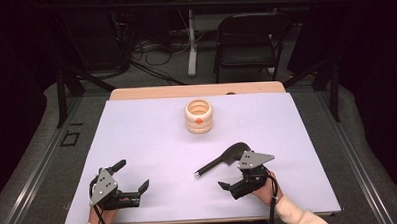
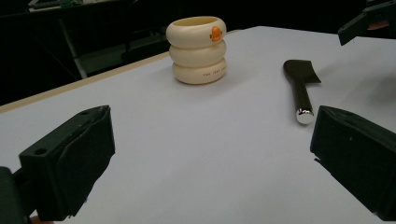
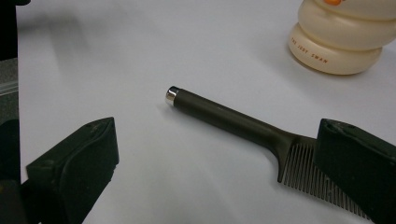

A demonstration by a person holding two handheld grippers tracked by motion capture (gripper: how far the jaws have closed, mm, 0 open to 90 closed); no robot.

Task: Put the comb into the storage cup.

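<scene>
Two claws sit low over the desk (image 1: pixel 137 144), and both stand wide with nothing between their jaws. My right claw (image 1: pixel 241 183) is the one at work: it hangs just behind the comb (image 1: pixel 223 160), which lies flat on the white sheet in front of it, handle pointing toward my left, toothed head tucked under the claw's grey plate. In the right gripper view the comb (image 3: pixel 233 122) runs slantwise across the gap, its silver cap well out between the jaws and its teeth just beside the far jaw.

I judge the step in hand to be the pick-up of that comb. To do it well I should take the handle, not the teeth: the handle is round and firm, while the teeth would flex and slip. So I want to turn my wrist until the jaws straddle the handle squarely, at about its middle, then come down until the tips nearly touch the sheet, since the comb lies so low. Closing slowly should keep it from rolling away.

My left claw (image 1: pixel 121 182) rests well apart at the near left corner, wide too. The cream cup (image 1: pixel 198 116) stands upright farther back, well apart from the comb, so it should not hinder the lift.
</scene>
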